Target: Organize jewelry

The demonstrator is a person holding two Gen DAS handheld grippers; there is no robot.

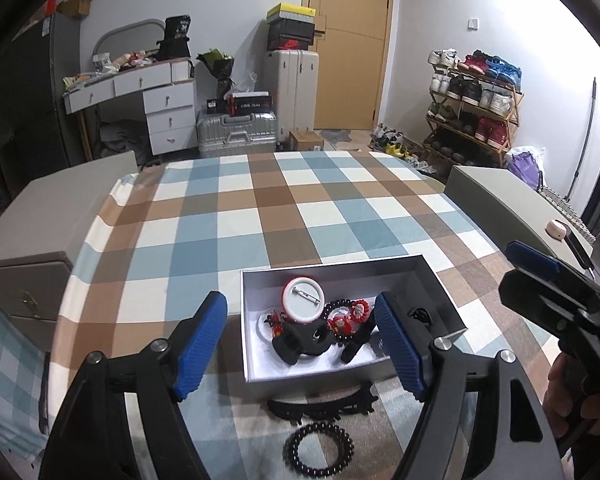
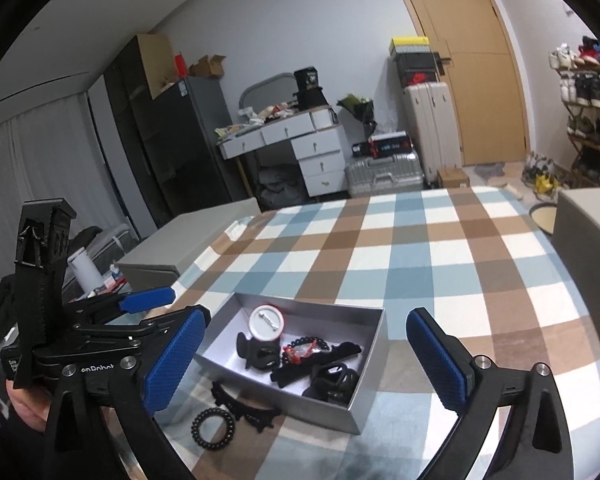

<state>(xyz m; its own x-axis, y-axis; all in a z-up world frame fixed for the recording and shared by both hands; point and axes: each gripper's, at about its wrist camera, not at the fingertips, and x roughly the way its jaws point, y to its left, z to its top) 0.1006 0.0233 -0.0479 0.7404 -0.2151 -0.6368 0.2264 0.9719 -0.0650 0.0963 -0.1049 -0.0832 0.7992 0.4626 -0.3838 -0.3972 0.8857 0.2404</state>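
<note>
- Your left tongs (image 1: 302, 344) are spread wide with nothing between the blue pads; the right-hand pad blocks part of the box's right end in that view.
- Your right tongs (image 2: 302, 364) are likewise released and empty, framing the box from its other side. Your hands are mostly cut off at the frame edges.
- Nearest you on the checked surface (image 1: 260, 208) lies a black spiral hair tie (image 1: 318, 444), loose and apart from the box.
- Just beyond it sits a black scalloped hair piece (image 1: 324, 404), its far edge tucked against or under the box's near wall; you cannot tell which.
- The open grey box (image 1: 440, 280) holds the jewelry pile: a round white pin badge (image 1: 302, 300) with a red rim, back side up, toward the far left corner.
- Beside it are a dark bead bracelet (image 1: 340, 305) and small red flower-like ornaments (image 1: 360, 309), tangled so their outlines are hard to separate.
- A black claw clip (image 1: 300, 342) lies at the near left, overlapping other black pieces you cannot identify.
- Further black items at the box's right end are too dark to make out.
- Beyond the surface stand suitcases (image 1: 292, 92) and a shoe rack (image 1: 472, 108).
</note>
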